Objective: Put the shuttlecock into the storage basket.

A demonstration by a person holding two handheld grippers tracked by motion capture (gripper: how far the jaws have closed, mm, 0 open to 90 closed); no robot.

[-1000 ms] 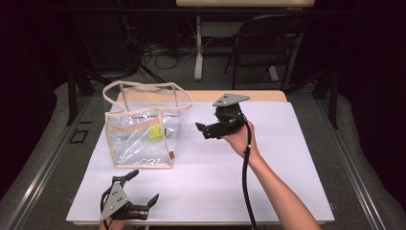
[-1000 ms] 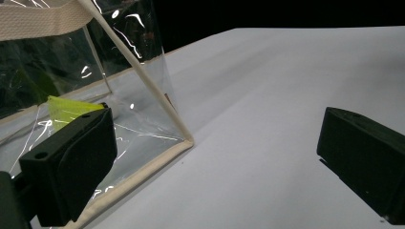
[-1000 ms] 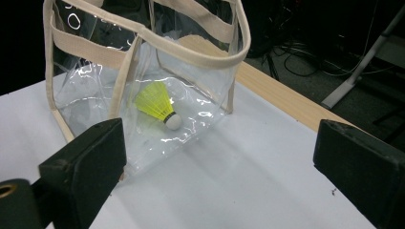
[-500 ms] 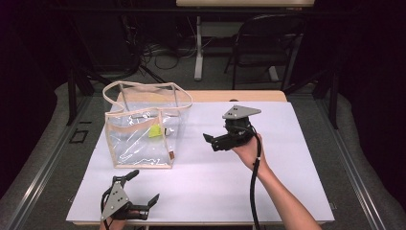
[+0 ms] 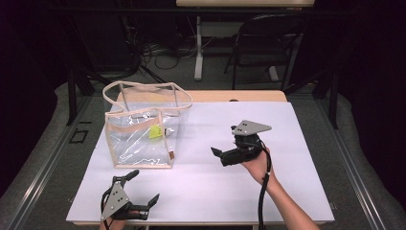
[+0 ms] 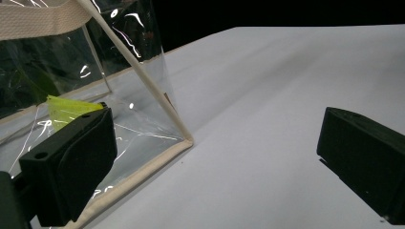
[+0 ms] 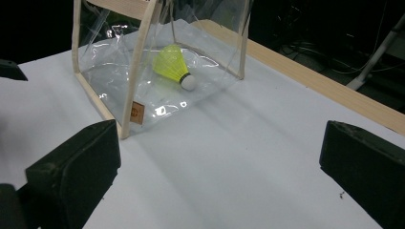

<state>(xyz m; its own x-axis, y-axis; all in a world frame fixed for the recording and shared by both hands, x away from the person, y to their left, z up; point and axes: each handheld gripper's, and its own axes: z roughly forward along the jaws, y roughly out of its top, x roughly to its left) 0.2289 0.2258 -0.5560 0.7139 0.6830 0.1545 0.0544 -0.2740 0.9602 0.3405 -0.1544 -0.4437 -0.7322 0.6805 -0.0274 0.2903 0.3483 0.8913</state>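
The white worktop (image 5: pixel 287 143) carries a clear plastic tote bag (image 5: pixel 143 136) with beige trim, standing upright at its left half. Inside the bag, on its floor, a yellow-green shuttlecock (image 7: pixel 174 64) lies on its side, its white cork tip pointing away from the bag's labelled corner.

The right hand-held gripper (image 5: pixel 218 154) is held above the worktop, well apart from the bag and aimed towards it; its jaws are spread wide with nothing between them. The left hand-held gripper (image 5: pixel 142 189) rests low at the near edge, just in front of the bag's near corner, likewise spread wide and empty.

The step in hand is judged to be an approach to the bag. The shuttlecock can be reached only through the open top, so an entry from above is called for, not through the clear wall. The looped handles (image 5: pixel 146 88) stand over the opening and may be caught. The soft walls are likely to buckle if pushed, so steadying the rim with the left hand-held gripper would be advisable.

Behind the worktop, a folding chair (image 5: pixel 268 45) and floor cables (image 5: pixel 158 50) stay clear of the work.
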